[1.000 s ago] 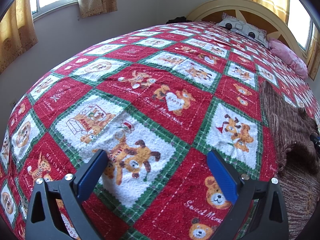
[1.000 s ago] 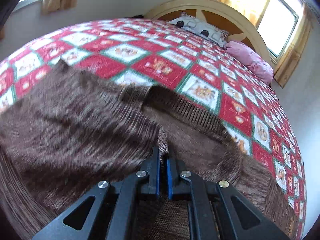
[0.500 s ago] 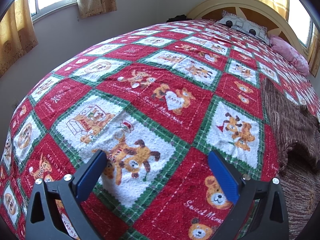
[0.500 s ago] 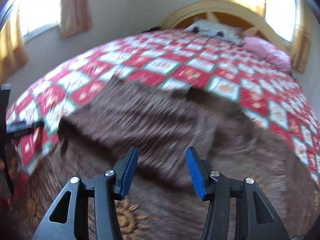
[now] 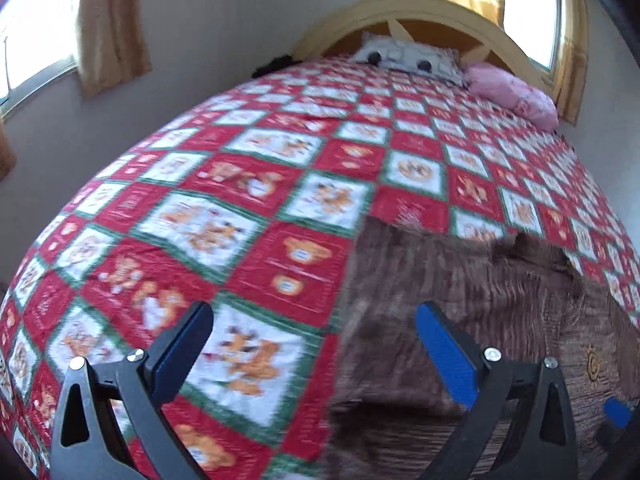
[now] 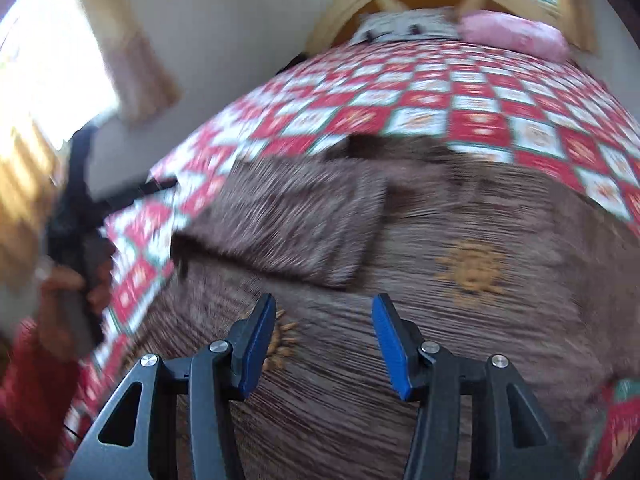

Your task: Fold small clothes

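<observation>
A brown knitted sweater (image 6: 460, 240) lies spread on the bed's red, white and green patchwork bedspread (image 5: 280, 184), and both wrist views are blurred.

In the right wrist view the sweater fills the middle and lower frame. One sleeve (image 6: 288, 220) is folded across the body, lying from about 9 o'clock toward the centre. An orange sun-like motif (image 6: 470, 266) sits on the body at roughly 3 o'clock from the centre (a second orange patch peeks out just beside the left blue pad). The right gripper (image 6: 324, 344) hangs over the sweater with its blue pads (image 6: 390, 346) spread apart; nothing is between them and they press on no fabric. At 9 o'clock on the frame's edge the person's hand (image 6: 68, 280) grips the dark body of the other tool, with a red sleeve (image 6: 36, 376) below it.

In the left wrist view the sweater occupies the area from 3 to 6 o'clock, its left edge running down the middle of the frame. The left gripper (image 5: 314, 344) is wide open and empty, its left finger over the bedspread and its right finger over the sweater.

At 12 o'clock stand the curved wooden headboard (image 5: 420, 12), a grey patterned pillow (image 5: 404, 56) and a pink pillow (image 5: 512, 92) just beside it. Curtained windows (image 5: 36, 40) flank the bed.
</observation>
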The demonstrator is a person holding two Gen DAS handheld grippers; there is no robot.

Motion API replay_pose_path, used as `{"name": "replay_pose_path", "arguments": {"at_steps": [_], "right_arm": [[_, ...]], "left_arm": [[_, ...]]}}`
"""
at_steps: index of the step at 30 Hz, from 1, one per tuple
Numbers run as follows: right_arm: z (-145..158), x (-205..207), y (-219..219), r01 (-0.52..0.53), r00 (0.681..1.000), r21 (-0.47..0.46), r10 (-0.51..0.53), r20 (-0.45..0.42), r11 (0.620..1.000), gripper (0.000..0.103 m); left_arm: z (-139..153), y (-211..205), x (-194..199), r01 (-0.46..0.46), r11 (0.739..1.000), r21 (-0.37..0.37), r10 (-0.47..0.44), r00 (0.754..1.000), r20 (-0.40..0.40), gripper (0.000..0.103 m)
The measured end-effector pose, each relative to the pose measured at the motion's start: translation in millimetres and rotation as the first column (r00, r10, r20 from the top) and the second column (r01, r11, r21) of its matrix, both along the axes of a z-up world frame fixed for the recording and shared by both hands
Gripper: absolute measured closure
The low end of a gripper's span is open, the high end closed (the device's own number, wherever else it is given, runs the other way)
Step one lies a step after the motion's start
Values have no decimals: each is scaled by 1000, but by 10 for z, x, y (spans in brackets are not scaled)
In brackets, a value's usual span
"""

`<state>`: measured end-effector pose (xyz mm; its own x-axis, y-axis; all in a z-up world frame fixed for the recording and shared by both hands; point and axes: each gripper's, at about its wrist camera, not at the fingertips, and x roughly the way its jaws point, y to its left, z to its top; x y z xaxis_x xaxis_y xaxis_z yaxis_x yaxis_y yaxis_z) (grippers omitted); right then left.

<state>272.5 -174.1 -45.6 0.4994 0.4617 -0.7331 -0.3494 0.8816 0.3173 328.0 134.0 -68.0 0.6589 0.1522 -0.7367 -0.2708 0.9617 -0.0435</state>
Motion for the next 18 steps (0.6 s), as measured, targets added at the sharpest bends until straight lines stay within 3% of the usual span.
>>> {"name": "replay_pose_path", "arguments": {"at_steps": [2, 5, 7, 10, 11, 12, 13, 15, 18], "right_arm": [[66, -41, -245, 84, 996, 8, -84, 1, 996, 51], [113, -146, -682, 234, 972, -16, -234, 25, 972, 51], [123, -252, -1079, 351, 936, -5, -351, 34, 936, 51], [138, -448, -1838, 584, 810, 31, -585, 43, 811, 51], [126, -557, -2186, 688, 724, 53, -690, 26, 724, 51], [116, -621, -2378, 736, 675, 69, -738, 9, 674, 51], [71, -730, -2676, 802, 594, 98, -804, -31, 589, 51], [1, -850, -3005, 859, 509, 102, -859, -61, 502, 51], [-78, -904, -3285, 899, 437, 33, -898, -41, 436, 51]], "left_arm": [[-143, -104, 42, 23, 999, 28, -22, 999, -36, 0], [-484, -129, 2, -4, 996, 94, 17, 991, -136, 0], [-532, 47, -129, -20, 999, -31, 17, 995, -97, 0], [-543, 155, -191, -40, 996, -83, 33, 996, -84, 0], [-544, 136, -206, -40, 996, -75, 33, 996, -81, 0], [-542, 99, -222, -40, 998, -57, 36, 996, -82, 0], [-542, 68, -235, -40, 998, -40, 36, 996, -83, 0], [-540, 30, -260, -39, 999, -26, 37, 996, -81, 0], [-544, 66, -284, -42, 998, -53, 38, 997, -74, 0]]}}
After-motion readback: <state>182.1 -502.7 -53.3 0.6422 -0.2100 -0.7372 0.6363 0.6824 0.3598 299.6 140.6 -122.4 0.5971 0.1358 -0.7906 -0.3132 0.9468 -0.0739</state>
